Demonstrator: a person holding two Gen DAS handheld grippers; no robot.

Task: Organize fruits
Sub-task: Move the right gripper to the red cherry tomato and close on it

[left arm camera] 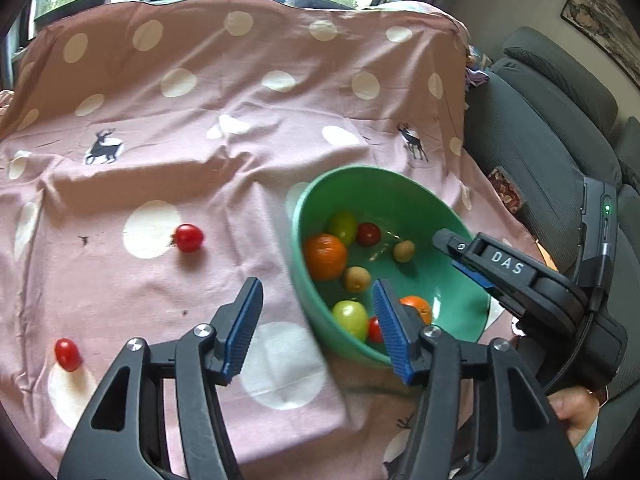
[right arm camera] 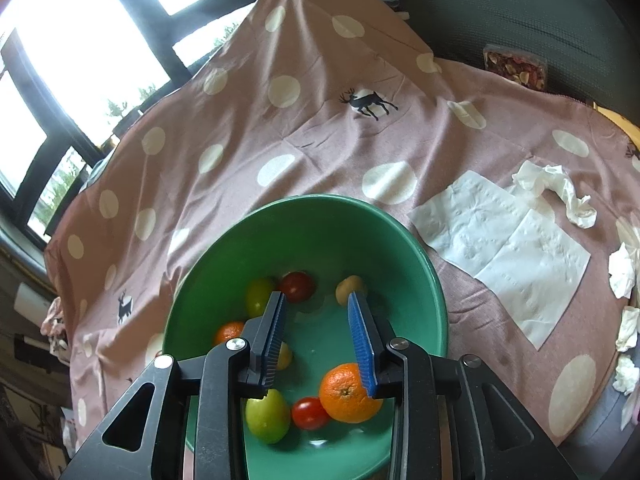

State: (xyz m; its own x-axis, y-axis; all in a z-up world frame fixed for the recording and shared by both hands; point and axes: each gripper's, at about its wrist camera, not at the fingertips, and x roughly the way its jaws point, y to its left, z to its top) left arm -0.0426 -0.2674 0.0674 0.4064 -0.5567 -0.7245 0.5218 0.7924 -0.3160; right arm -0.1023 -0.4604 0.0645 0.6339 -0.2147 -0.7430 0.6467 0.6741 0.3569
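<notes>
A green bowl (left arm camera: 400, 196) sits on the pink spotted cloth and holds several fruits: oranges (left arm camera: 325, 256), green fruits (left arm camera: 351, 318), red tomatoes (left arm camera: 368, 233) and small tan fruits (left arm camera: 404, 251). Two red tomatoes lie on the cloth left of the bowl, one (left arm camera: 189, 237) farther and one (left arm camera: 67, 354) near the front left. My left gripper (left arm camera: 318, 330) is open and empty over the bowl's near-left rim. My right gripper (right arm camera: 316, 344) is open and empty above the bowl (right arm camera: 304, 216), with an orange (right arm camera: 347, 393) beside its right finger; it also shows in the left wrist view (left arm camera: 460, 256).
White paper napkins (right arm camera: 508, 248) and crumpled tissues (right arm camera: 560, 192) lie on the cloth right of the bowl. A grey sofa (left arm camera: 552, 128) stands to the right with a small snack packet (right arm camera: 516, 66) on it. Windows are behind the table.
</notes>
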